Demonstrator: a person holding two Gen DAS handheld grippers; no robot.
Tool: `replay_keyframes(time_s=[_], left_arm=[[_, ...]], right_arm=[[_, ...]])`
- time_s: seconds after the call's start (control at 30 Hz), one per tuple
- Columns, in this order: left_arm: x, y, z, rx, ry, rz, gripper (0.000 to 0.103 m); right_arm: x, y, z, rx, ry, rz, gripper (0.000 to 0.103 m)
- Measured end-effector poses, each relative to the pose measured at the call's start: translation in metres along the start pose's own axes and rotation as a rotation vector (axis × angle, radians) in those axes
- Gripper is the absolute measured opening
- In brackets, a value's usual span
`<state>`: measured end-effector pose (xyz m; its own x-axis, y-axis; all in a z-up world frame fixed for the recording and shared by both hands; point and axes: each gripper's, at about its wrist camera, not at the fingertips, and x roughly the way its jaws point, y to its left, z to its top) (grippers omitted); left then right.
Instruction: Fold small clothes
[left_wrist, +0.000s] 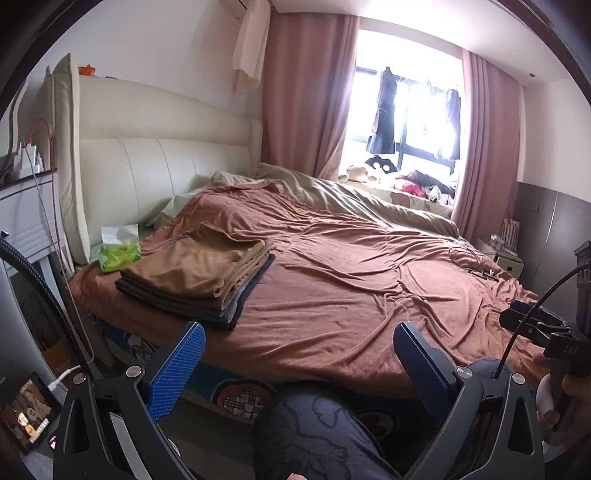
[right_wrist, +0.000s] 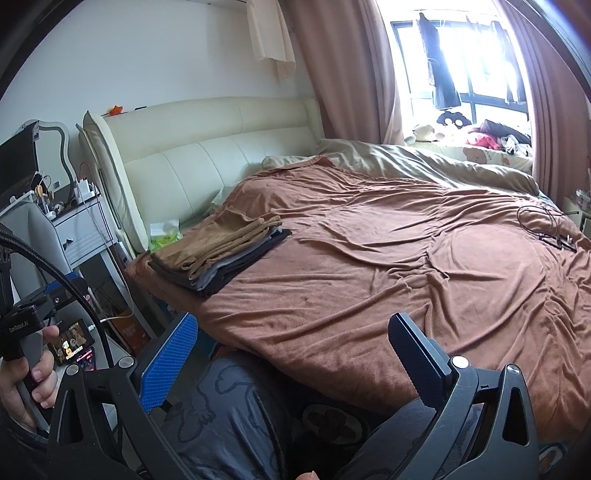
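**Item: folded clothing stack on bed, both grippers idle**

Left two-finger gripper with blue textured pads (left_wrist: 299, 354): jaws spread wide, nothing between them, held off the near edge of the bed above the person's patterned grey trouser knee (left_wrist: 314, 424). Right two-finger gripper with blue textured pads (right_wrist: 295, 350): likewise spread and empty, also short of the near edge.

Stack of folded garments, tan cloth over grey and dark layers (left_wrist: 199, 273): lay at the near left corner of the rust-brown bedspread (left_wrist: 351, 288), just beside a green tissue packet (left_wrist: 118, 251) that sat against the cream padded headboard (left_wrist: 147, 162). The stack appeared flat and squared, edges roughly aligned, the tan top piece a little rumpled at its far end.

Rest of the bedspread: wrinkled, bare of loose garments; a thin black cable (left_wrist: 476, 262) lay near the far right edge.

Step in hand, as judged: between garments, or at the close of the task, since no unfolded piece showed within reach. The next move would call for fetching another small garment and spreading it flat on the bare middle of the bedspread.
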<state>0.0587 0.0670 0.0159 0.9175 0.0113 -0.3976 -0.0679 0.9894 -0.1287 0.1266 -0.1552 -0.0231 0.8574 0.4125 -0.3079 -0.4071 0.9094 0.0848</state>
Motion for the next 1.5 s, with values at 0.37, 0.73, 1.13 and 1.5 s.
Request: replay_keyframes(time_s=[0.37, 0.73, 1.13, 1.5], left_arm=[[-0.0034, 0.0006, -0.0007, -0.005, -0.011, 0.016, 0.102], [-0.0053, 0.0000, 0.0005, -0.004, -0.015, 0.028, 0.103], [-0.0081, -0.0015, 0.0034, 0.002, -0.023, 0.038, 0.102], [-0.0083, -0.0024, 0.0042, 0.006, -0.024, 0.037, 0.102]], right_arm=[[-0.0023, -0.0029, 0.0006, -0.002, 0.000, -0.001, 0.103], [-0.0056, -0.0046, 0.0010, 0.001, -0.006, 0.003, 0.103], [-0.0066, -0.0043, 0.0020, 0.008, -0.003, 0.000, 0.103], [-0.0082, -0.0034, 0.0021, 0.006, -0.006, 0.000, 0.103]])
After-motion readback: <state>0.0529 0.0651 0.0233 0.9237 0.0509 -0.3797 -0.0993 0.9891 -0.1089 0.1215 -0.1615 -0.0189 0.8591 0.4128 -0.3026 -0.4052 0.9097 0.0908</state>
